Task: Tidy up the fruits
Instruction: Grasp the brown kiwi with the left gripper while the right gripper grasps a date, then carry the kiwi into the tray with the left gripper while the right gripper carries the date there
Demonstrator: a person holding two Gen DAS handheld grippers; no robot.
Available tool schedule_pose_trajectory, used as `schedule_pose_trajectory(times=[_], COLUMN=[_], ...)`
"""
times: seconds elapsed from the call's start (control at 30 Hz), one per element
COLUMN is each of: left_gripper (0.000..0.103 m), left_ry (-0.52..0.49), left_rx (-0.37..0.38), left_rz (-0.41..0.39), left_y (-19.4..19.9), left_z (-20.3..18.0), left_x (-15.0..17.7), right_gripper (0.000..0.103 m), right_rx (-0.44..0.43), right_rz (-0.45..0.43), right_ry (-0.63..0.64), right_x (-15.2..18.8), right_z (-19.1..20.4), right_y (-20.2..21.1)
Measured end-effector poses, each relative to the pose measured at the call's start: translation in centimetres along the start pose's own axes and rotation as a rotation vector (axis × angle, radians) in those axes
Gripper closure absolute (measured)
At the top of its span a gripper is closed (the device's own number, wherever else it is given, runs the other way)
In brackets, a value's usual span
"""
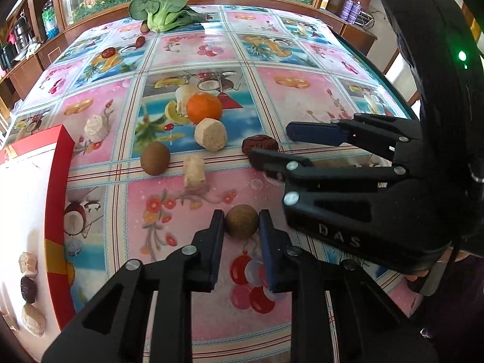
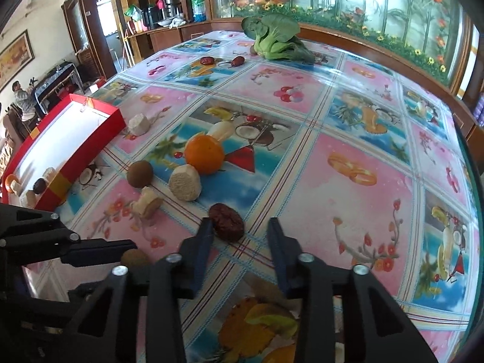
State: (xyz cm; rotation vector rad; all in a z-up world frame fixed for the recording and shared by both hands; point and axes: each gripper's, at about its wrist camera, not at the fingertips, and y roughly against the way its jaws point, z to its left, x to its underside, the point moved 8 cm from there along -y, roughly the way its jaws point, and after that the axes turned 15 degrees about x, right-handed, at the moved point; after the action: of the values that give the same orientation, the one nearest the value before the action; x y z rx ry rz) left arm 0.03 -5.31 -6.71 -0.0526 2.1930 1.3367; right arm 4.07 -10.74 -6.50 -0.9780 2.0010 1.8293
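Observation:
My left gripper [image 1: 241, 222] has its fingers on both sides of a small round brown fruit [image 1: 241, 221] on the table; the fruit also shows in the right wrist view [image 2: 135, 259]. My right gripper [image 2: 240, 227] is open, with a dark red date [image 2: 226, 221] just ahead of its left finger; the date also shows in the left wrist view [image 1: 260, 144]. An orange [image 1: 204, 107], another brown fruit [image 1: 155, 158], a pale cut chunk [image 1: 210, 134] and a ginger-like piece [image 1: 194, 171] lie mid-table. A red box [image 1: 59, 211] at left holds several pieces.
A bok choy [image 1: 163, 9] lies at the table's far edge, with two more dates [image 1: 108, 52] near it. Another pale chunk [image 1: 96, 128] sits beside the red box [image 2: 78, 154]. Wooden cabinets and a glass screen stand behind the table.

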Motion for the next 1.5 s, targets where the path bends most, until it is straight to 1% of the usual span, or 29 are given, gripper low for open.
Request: schedule_pose_trajectory(times=[0.03, 0.07, 0.27, 0.43, 0.63, 0.9, 1.03, 1.13, 1.2, 1.23, 1.27, 1.3, 1.4, 1.47, 1.5], left_gripper=[0.078, 0.078, 0.078, 0.078, 0.078, 0.078, 0.078, 0.078, 0.078, 0.078, 0.078, 0.078, 0.078, 0.078, 0.078], left_ry=[-0.001, -0.001, 0.005, 0.016, 0.051, 0.051, 0.079, 0.110, 0.129, 0.136, 0.148, 0.155, 0.168, 0.185, 0.194], left_rx=[0.001, 0.003, 0.007, 0.003, 0.001, -0.041, -0.057, -0.072, -0.084, -0.090, -0.099, -0.107, -0.143, -0.167, -0.179], left_rz=[0.000, 0.001, -0.003, -0.011, -0.035, -0.148, -0.215, -0.263, -0.291, -0.301, -0.313, -0.323, -0.347, -0.359, -0.366], left_y=[0.0, 0.0, 0.1, 0.3, 1.5, 6.3, 9.2, 11.3, 12.7, 13.2, 13.8, 14.3, 15.7, 16.6, 17.0], left_z=[0.0, 0.0, 0.1, 0.4, 1.1, 1.8, 3.1, 4.6, 5.7, 6.1, 6.8, 7.3, 8.8, 10.1, 10.8], left_x=[0.0, 0.0, -0.1, -0.1, 0.4, 0.1, 0.1, 0.2, 0.4, 0.5, 0.6, 0.8, 1.2, 1.5, 1.7], right_gripper=[0.080, 0.083, 0.084, 0.084, 0.084, 0.084, 0.084, 0.084, 0.084, 0.084, 0.084, 0.084, 0.084, 0.084, 0.084], right_rx=[0.009, 0.011, 0.001, -0.010, 0.012, 0.060, 0.069, 0.077, 0.045, 0.023, 0.019, -0.002, -0.119, -0.186, -0.217], right_rz=[-0.004, -0.006, -0.007, -0.041, -0.080, -0.106, -0.132, -0.147, -0.136, -0.138, -0.166, -0.198, -0.206, -0.239, -0.242], right_ry=[0.003, 0.002, -0.010, -0.036, -0.095, -0.219, -0.302, -0.340, -0.378, -0.377, -0.366, -0.360, -0.392, -0.362, -0.352], right_x=[0.0, 0.0, -0.1, -0.5, -1.1, -1.5, -1.9, -2.1, -2.3, -2.6, -3.0, -3.6, -5.1, -6.8, -7.2], right_z=[-0.1, -0.2, -0.2, -0.6, -1.8, -4.3, -5.9, -6.1, -5.3, -4.3, -3.5, -2.2, 1.2, 5.2, 6.5], right_y=[0.0, 0.0, 0.1, 0.9, 1.2, 0.6, 0.7, 0.9, 1.1, 1.4, 2.0, 2.9, 3.9, 5.1, 5.4])
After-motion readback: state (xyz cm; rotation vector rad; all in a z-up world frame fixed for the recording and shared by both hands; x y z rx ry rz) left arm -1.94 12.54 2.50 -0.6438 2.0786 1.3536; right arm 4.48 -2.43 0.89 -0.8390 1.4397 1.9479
